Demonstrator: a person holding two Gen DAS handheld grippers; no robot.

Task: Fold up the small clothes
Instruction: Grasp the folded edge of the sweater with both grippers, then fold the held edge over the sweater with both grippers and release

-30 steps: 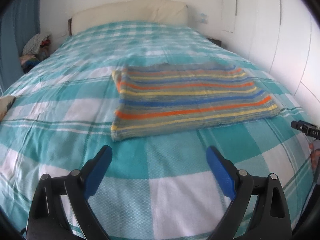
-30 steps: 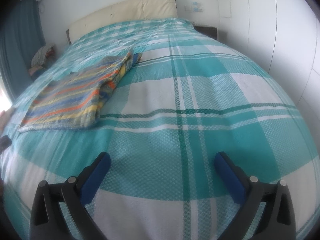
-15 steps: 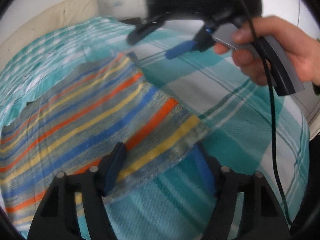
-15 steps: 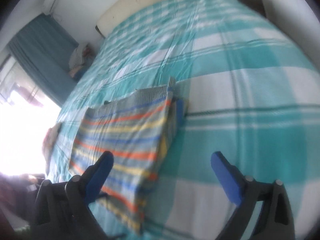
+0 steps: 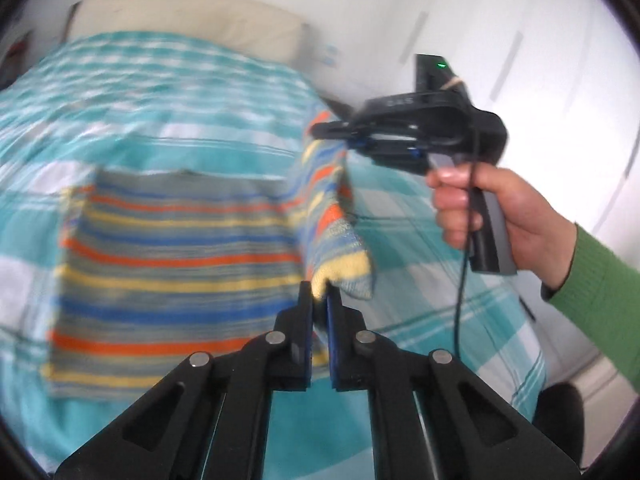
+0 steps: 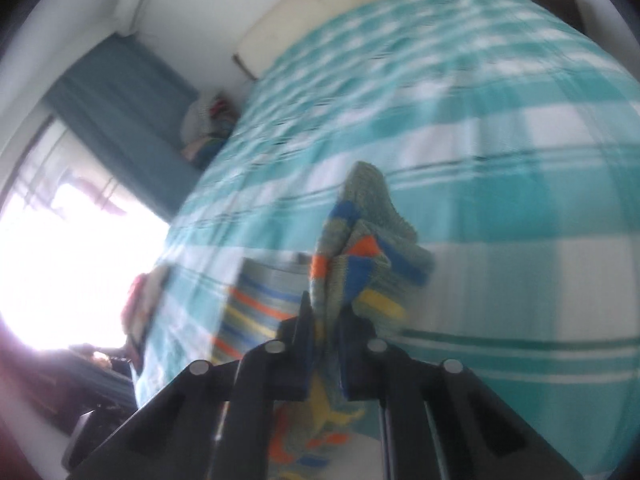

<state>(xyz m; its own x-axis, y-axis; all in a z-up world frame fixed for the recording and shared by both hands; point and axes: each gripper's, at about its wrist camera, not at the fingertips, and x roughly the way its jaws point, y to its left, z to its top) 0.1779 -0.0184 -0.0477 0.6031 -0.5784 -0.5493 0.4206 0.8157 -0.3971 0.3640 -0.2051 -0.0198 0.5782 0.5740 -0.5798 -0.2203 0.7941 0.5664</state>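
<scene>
Now both grippers clamp the striped knit garment.
Left gripper and right gripper jaws just closed, each pinching a lifted corner above the checked bedspread.

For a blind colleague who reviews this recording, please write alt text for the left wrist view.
Two handheld grippers pinch the right edge of a striped garment and lift it off a teal checked bed: the left gripper holds the near corner, the right gripper, in a green-sleeved hand, holds the far corner. The picture is blurred.
</scene>
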